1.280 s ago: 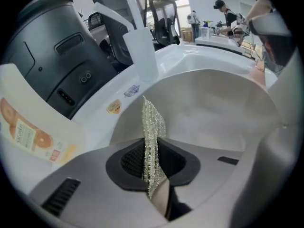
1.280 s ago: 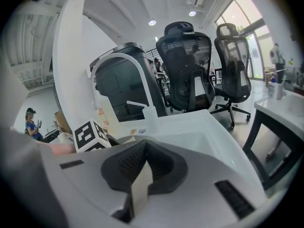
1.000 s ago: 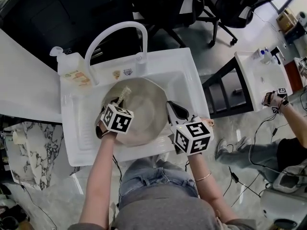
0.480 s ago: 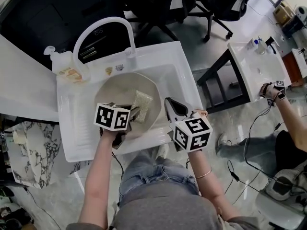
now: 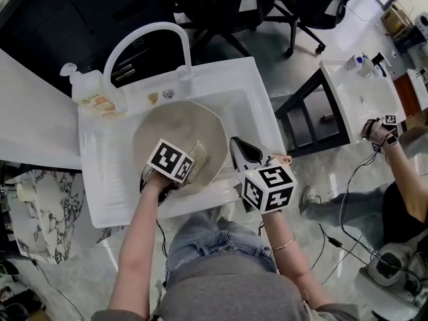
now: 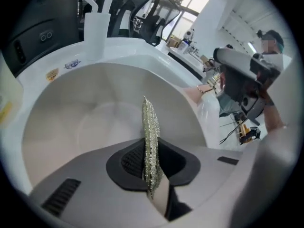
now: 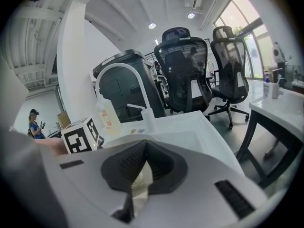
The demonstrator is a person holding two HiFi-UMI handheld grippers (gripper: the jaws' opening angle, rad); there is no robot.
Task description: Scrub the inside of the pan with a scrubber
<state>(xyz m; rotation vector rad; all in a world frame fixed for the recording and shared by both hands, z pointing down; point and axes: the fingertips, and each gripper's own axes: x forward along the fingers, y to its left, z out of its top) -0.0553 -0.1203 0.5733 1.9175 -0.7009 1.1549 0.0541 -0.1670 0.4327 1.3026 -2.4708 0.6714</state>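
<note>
A round beige pan [image 5: 170,129] lies in the white sink [image 5: 257,109]. My left gripper [image 5: 188,163] is shut on a glittery scrubber [image 5: 199,159], which stands on edge over the near right part of the pan's inside. In the left gripper view the scrubber [image 6: 150,127] rises from the jaws of the left gripper [image 6: 151,151], with the pan's bowl [image 6: 80,118] behind it. My right gripper [image 5: 238,150] stays at the pan's right edge. In its own view the right gripper [image 7: 141,170] is shut, with a pale strip of the pan's edge [image 7: 139,183] between the pads.
A white arched faucet [image 5: 144,39] and a soap bottle [image 5: 90,91] stand behind the sink. A black-framed stand [image 5: 314,122] and a white table [image 5: 354,89] are to the right, where another person [image 5: 404,179] sits. Office chairs [image 5: 221,5] stand behind.
My left gripper has swept the scrubber from the pan's far middle toward its near right side. The right gripper has stayed at the pan's right edge.
</note>
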